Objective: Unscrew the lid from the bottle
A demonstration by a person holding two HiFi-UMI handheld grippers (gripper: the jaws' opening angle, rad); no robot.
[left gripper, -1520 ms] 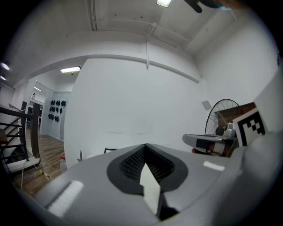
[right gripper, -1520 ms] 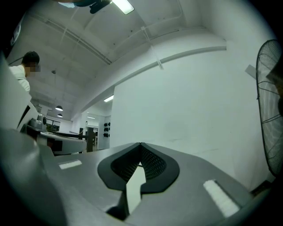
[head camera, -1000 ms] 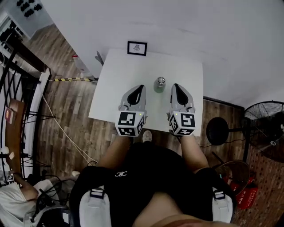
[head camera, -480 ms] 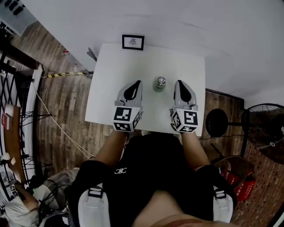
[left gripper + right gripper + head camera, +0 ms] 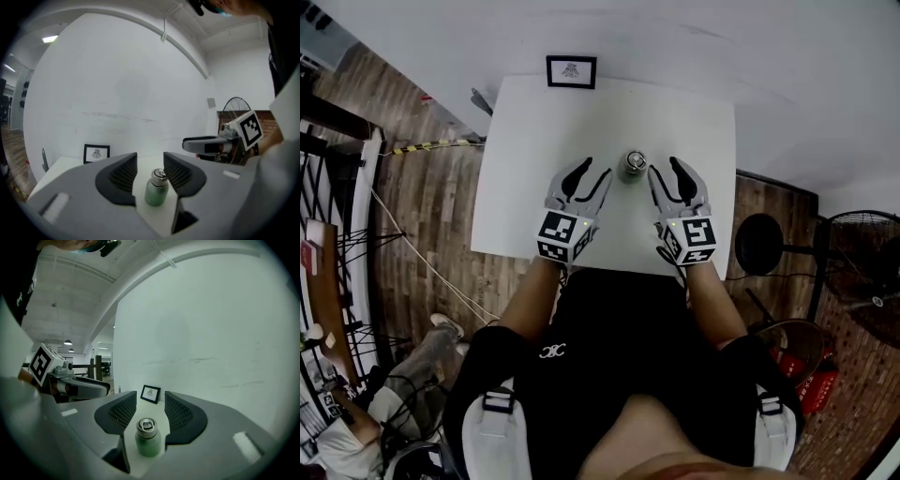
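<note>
A small green bottle (image 5: 634, 164) with a silver screw lid stands upright on the white table (image 5: 534, 131). My left gripper (image 5: 592, 172) lies just left of it and my right gripper (image 5: 666, 169) just right, both angled in toward it. Both pairs of jaws are opening, and nothing sits between the pads. In the left gripper view the bottle (image 5: 156, 188) stands a little beyond the tips of my left gripper (image 5: 150, 168). The right gripper view shows the bottle (image 5: 148, 438) likewise ahead of my right gripper (image 5: 150, 411), untouched.
A small framed picture (image 5: 571, 71) stands at the table's far edge, against the white wall. Right of the table are a black round stand (image 5: 759, 244) and a floor fan (image 5: 862, 272). Wooden floor with a cable lies to the left.
Both grippers' jaws have gone from shut to apart. Both have turned inward and come closer to the bottle.
</note>
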